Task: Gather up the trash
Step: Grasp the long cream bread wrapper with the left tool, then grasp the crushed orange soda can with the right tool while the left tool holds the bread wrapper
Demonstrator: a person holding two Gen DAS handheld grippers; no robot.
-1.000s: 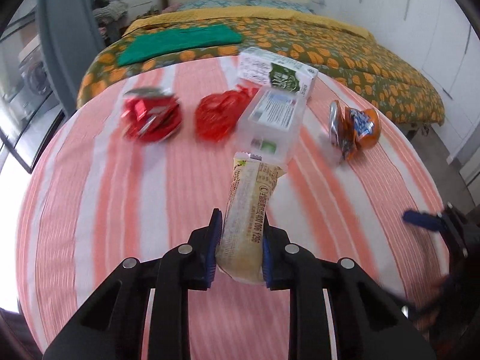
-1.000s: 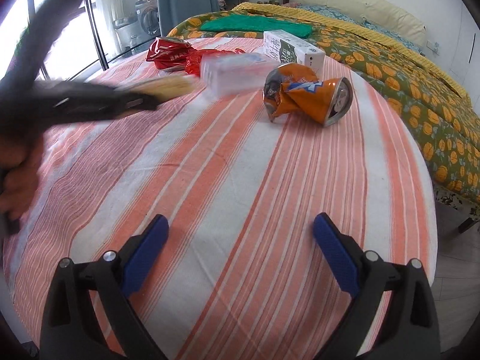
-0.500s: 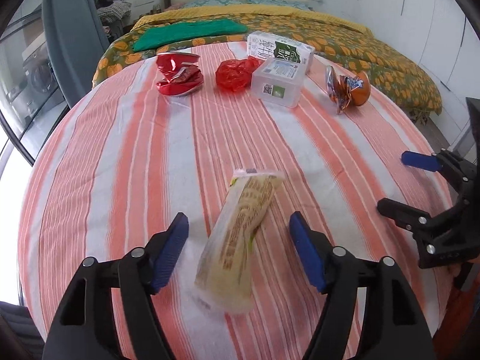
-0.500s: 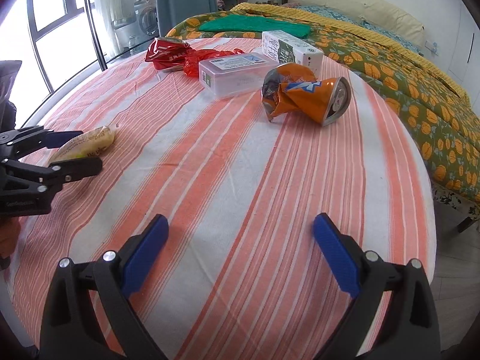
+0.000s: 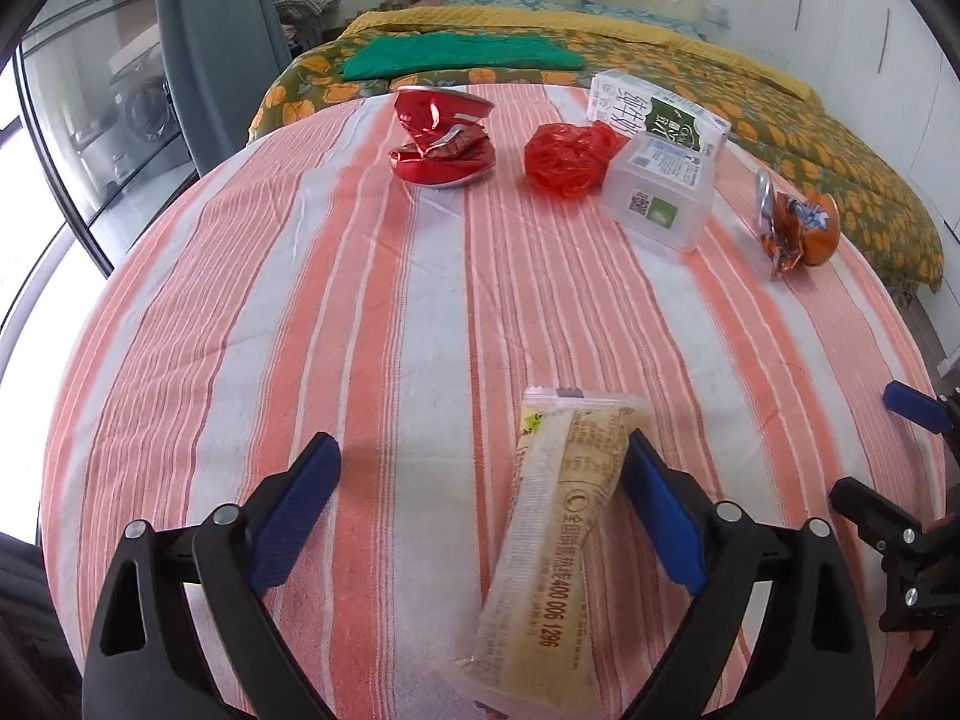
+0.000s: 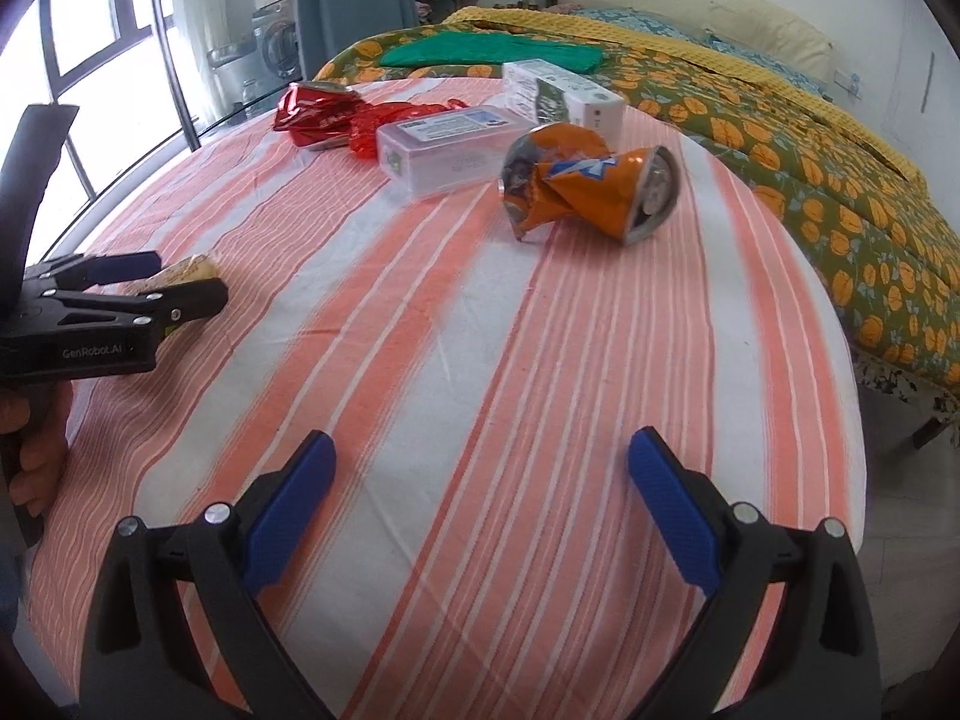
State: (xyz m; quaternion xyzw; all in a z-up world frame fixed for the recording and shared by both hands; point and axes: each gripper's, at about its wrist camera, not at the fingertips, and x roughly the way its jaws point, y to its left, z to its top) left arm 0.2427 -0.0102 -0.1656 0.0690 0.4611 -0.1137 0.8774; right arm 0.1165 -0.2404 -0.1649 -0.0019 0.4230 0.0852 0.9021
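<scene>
Two blue pads on my left gripper (image 5: 480,492) stand wide apart, jaws having just been opening, and the beige snack packet (image 5: 552,546) lies flat on the cloth between them, loose. It sits closer to the right-hand pad, its sealed end pointing away from me, and neither pad presses on it. From the right wrist view I see that same left gripper (image 6: 186,279) at the left edge, low over the table, my hand (image 6: 30,438) wrapped round its handle.

My right gripper (image 6: 480,480) is spread just as wide, nothing between its pads, only bare striped cloth beneath.

Further out, the orange crushed can (image 6: 588,186) lies on its side, well apart from both grippers. Beyond it sits the clear plastic box (image 6: 450,147), with the milk carton (image 6: 558,93) behind it. The crumpled red bag (image 5: 567,159) rests just beside the box, and the crushed red can (image 5: 441,138) lies near that, toward the far left. All of it sits on the round table (image 5: 300,300) with its orange-striped cloth, the bed (image 6: 780,120) behind.
</scene>
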